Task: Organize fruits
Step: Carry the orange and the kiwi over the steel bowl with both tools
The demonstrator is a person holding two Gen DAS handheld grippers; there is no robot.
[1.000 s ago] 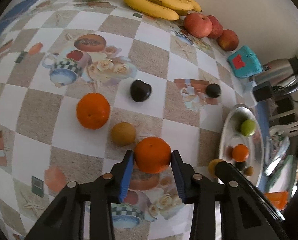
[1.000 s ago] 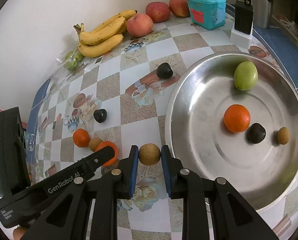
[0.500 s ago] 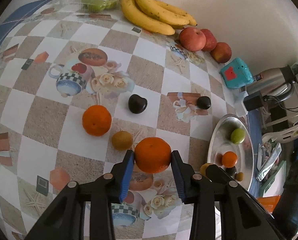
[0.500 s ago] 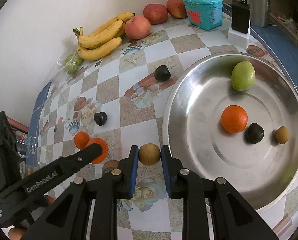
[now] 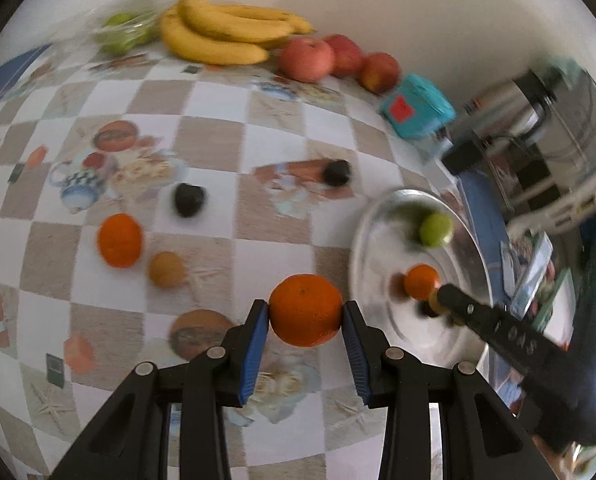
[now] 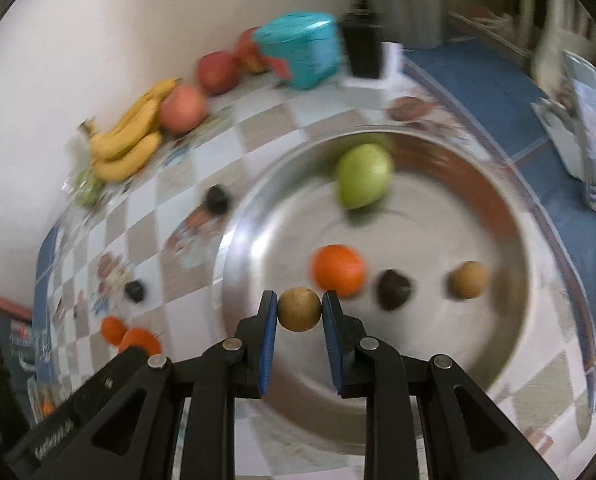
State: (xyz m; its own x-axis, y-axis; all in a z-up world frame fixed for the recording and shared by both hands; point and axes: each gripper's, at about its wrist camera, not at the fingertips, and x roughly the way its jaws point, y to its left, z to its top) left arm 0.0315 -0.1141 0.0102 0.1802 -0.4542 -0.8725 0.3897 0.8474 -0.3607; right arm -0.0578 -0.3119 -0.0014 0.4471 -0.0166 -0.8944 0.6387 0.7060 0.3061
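The round orange tangerine (image 5: 305,310) is clamped between the blue-padded fingers (image 5: 254,344) of the left gripper (image 5: 303,316), which are parted only as wide as the fruit, their pads pressing its two sides; it hangs above the checkered, picture-printed worktop (image 5: 274,128), just left of the round shiny metal tray (image 6: 537,216). The small round tan-brown fruit (image 6: 299,309) is pinched the same way between the narrowly set fingers (image 6: 266,340) of the right gripper (image 6: 299,312), over the near left part of the tray. In the tray lie a green pear-like fruit (image 6: 362,175) at the far side, then an orange tangerine (image 6: 339,270), a small dark fruit (image 6: 393,289) and another tan fruit (image 6: 467,279) in a row across the middle. On the worktop to the left sit one more tangerine (image 5: 119,240), a tan fruit (image 5: 166,269) just beside it, and two dark fruits (image 5: 189,199) well apart. Along the far wall are a bunch of yellow bananas (image 5: 226,30), three red apples (image 5: 306,59) and a turquoise lidded box (image 5: 417,106). Both views are smeared with motion blur, so the prints on the worktop, the green fruit in a clear bag (image 5: 124,32) and the metal appliance at the far right are hard to make out; in the left view the right gripper's black arm hides part of the tray's contents.
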